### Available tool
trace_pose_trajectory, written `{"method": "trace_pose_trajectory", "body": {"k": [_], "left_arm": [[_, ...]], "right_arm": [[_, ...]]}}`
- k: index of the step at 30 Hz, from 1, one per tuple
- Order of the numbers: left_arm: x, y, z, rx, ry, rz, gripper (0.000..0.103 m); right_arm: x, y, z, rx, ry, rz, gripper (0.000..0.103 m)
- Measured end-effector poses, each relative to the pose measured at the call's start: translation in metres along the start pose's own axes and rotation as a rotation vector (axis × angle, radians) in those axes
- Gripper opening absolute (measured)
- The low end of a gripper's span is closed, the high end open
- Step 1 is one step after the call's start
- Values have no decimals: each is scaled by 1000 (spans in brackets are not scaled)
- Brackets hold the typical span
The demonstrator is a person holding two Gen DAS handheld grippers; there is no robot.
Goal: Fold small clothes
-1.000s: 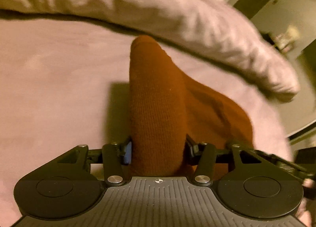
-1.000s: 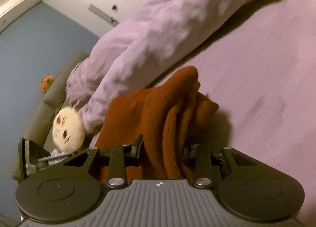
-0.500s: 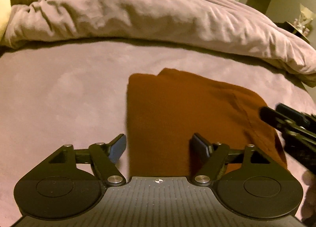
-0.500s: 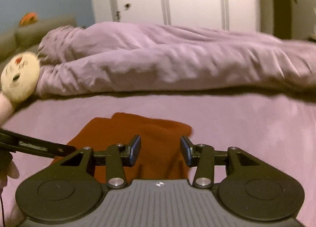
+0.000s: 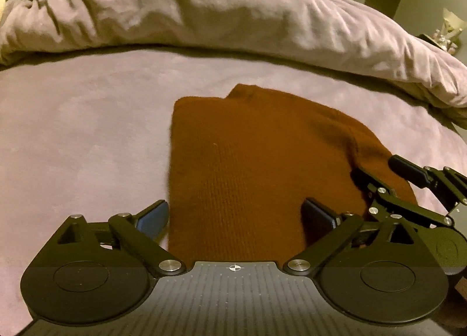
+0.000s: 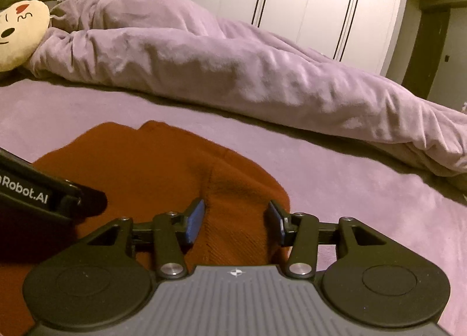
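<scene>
A rust-orange knit garment (image 5: 248,146) lies flat and folded on the lilac sheet (image 5: 73,131). My left gripper (image 5: 235,214) hovers over its near edge. Its jaws are opening wide, and the cloth lies between the pads without touching them. My right gripper (image 6: 235,219) is over the garment's (image 6: 151,166) right part. Its jaws are also opening, and the pads stand clear of the knit fold between them. The right gripper (image 5: 379,168) shows at the right edge of the left wrist view. The left gripper's finger (image 6: 87,198) reaches in from the left of the right wrist view.
A bunched lilac duvet (image 6: 233,73) runs across the bed behind the garment. A cream plush toy (image 6: 20,29) lies at the far left beside it. White wardrobe doors (image 6: 292,0) stand beyond the bed. Bare sheet stretches to the left (image 5: 73,131) and right (image 6: 379,204).
A second ago both grippers held the garment bunched up off the bed. It now lies flat on the sheet, both pairs of jaws have let go and spread, and the right view has rolled level.
</scene>
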State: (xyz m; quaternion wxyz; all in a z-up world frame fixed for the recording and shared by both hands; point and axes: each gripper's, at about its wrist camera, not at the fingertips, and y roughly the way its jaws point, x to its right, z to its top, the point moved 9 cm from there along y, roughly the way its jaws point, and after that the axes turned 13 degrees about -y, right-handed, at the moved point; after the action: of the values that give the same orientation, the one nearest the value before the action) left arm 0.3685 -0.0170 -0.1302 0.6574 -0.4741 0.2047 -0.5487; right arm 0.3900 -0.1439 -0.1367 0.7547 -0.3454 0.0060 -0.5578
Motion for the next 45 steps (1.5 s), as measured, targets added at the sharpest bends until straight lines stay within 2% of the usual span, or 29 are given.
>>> {"method": "trace_pose_trajectory", "body": {"k": [7, 12, 18, 20, 23, 25, 27, 29, 31, 32, 33, 35, 37, 39, 42, 45], "left_arm": [[0, 4, -1, 13, -2, 0, 103], [-1, 6, -1, 5, -25, 3, 103], [-3, 11, -3, 16, -44, -19, 103], [-6, 15, -3, 5, -84, -34, 103], [-11, 10, 0, -46, -163, -70, 103], [-15, -3, 2, -64, -206, -81, 103], [-20, -23, 2, -58, -204, -77, 103], [-21, -46, -6, -43, -161, -76, 103], [-19, -69, -21, -22, -127, -107, 103], [-19, -77, -30, -22, -121, -103, 103], [-19, -82, -41, -24, -110, -96, 103], [-21, -85, -55, -11, -84, -73, 103], [-25, -86, -63, -27, -113, -33, 103], [-21, -102, -64, 5, -130, -34, 103], [-14, -113, -77, 38, -26, 17, 103], [-18, -106, -92, 34, 32, 87, 103]], "right_arm": [[8, 12, -8, 5, 58, 7, 57], [17, 17, -15, -22, 141, 30, 68], [14, 16, -16, -15, 120, 2, 71], [15, 19, -18, -16, 117, -11, 74], [18, 22, -15, -43, 111, -39, 85], [22, 17, -12, -53, 136, -16, 85], [25, 1, -8, -56, 163, 7, 85], [23, -25, -6, -29, 152, 9, 85], [15, -57, -9, 8, 139, 49, 79], [11, -71, -13, 15, 148, 73, 72], [6, -80, -17, 12, 151, 87, 60], [-4, -95, -30, -5, 143, 100, 46], [-10, -96, -40, -27, 135, 91, 45], [-6, -100, -42, -44, 183, 92, 45], [12, -116, -44, -50, 328, 90, 47], [19, -126, -72, -93, 561, 194, 48]]}}
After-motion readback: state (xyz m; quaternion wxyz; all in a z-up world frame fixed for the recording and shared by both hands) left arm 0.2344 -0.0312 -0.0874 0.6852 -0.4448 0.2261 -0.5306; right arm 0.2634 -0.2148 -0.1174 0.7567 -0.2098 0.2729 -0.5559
